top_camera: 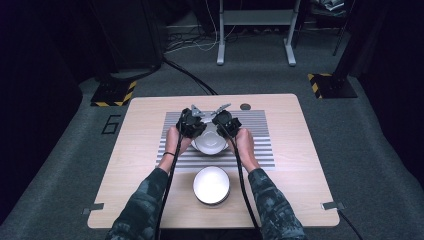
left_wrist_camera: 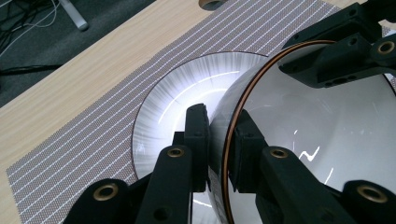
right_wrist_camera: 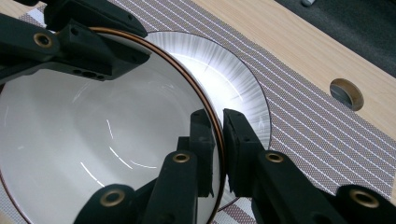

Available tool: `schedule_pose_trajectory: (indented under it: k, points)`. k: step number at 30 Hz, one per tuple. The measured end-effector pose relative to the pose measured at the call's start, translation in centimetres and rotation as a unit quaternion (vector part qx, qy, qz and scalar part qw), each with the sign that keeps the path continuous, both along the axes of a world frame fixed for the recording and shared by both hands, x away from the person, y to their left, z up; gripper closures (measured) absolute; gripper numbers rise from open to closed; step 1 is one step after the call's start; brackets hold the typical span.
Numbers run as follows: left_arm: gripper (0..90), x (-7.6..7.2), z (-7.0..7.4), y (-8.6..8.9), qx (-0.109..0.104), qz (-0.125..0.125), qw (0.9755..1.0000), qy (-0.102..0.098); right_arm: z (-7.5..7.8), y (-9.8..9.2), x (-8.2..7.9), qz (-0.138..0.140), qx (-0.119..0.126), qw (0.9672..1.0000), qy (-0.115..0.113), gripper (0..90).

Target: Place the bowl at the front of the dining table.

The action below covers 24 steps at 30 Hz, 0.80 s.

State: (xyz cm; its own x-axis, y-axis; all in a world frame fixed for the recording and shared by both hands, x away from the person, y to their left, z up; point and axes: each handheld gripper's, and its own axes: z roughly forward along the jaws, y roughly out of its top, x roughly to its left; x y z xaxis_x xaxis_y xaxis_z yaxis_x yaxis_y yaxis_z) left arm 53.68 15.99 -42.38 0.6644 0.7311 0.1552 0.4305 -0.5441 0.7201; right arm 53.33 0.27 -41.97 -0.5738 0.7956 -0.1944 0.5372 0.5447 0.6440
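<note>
A white bowl with a thin copper-coloured rim hangs over a white ribbed plate, held from both sides. My left gripper is shut on the bowl's left rim, one jaw outside the wall and one inside. Across from it, my right gripper pinches the right rim in the same way. In the high view the left gripper and the right gripper flank the bowl above the striped placemat. The bowl hides most of the plate.
A second white bowl stands on bare wood nearer the person, just in front of the placemat. A round cable hole sits at the table's far edge. Beyond the table are a grey carpet, stand bases and cables.
</note>
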Motion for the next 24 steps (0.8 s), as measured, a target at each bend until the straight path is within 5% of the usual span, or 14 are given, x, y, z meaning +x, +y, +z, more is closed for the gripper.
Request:
schedule_pose_trajectory:
  k: [24]
  points:
    - [79.2, 1.6, -1.2, -0.2, 0.001, 0.014, 0.9997, 0.019, -1.2, 0.1, 1.7, -0.010, 0.004, 0.9998, 0.016, 82.3]
